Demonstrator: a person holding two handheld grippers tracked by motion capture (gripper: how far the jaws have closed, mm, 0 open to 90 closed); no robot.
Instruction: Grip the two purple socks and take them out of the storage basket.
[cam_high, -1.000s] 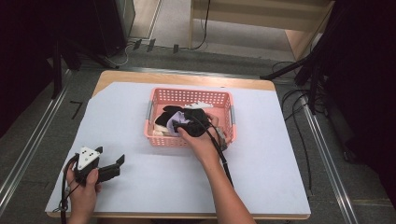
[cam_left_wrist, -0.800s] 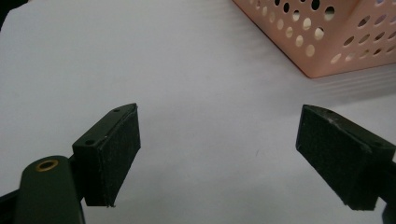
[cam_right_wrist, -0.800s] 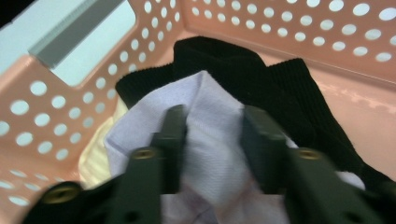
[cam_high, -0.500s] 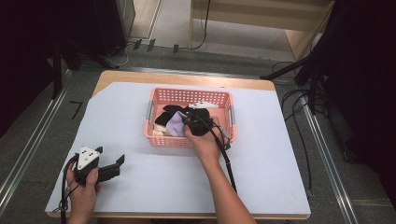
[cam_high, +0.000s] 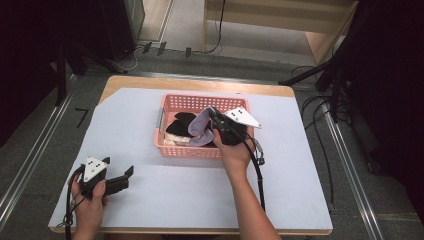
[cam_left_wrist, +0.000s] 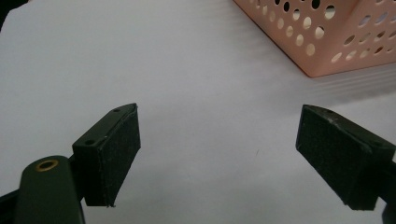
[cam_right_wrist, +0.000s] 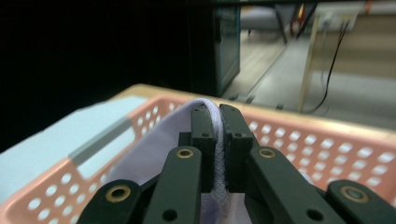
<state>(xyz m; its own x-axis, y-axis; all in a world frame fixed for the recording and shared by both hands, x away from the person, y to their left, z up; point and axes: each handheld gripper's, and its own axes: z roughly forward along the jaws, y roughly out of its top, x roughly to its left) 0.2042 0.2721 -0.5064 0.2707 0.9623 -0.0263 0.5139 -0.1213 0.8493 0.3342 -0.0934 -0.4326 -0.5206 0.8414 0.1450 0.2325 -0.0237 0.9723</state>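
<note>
A pink perforated basket (cam_high: 187, 148) stands mid-table and holds dark and light cloth pieces (cam_high: 181, 125). My right gripper (cam_high: 213, 116) is shut on a pale lilac sock (cam_high: 200, 131) and holds it raised over the basket's right half. In the right gripper view the sock (cam_right_wrist: 159, 144) hangs from between the closed jaws of that gripper (cam_right_wrist: 218, 116), above the basket's far rim (cam_right_wrist: 299, 135). My left gripper (cam_high: 125, 176) rests at the table's front left, open with nothing in it. The left gripper view has its two pads (cam_left_wrist: 109, 154) wide apart over bare white cover, with a basket corner (cam_left_wrist: 327, 37) beyond.
A white cover (cam_high: 150, 200) lies over the wooden table. Cables (cam_high: 320, 115) trail on the floor to the right, and dark equipment (cam_high: 110, 25) stands behind the table. The right gripper's cable (cam_high: 259, 170) runs along the forearm.
My right gripper has risen out of the basket with the lilac sock, which now hangs above the other cloth. The left gripper has stayed in place.
</note>
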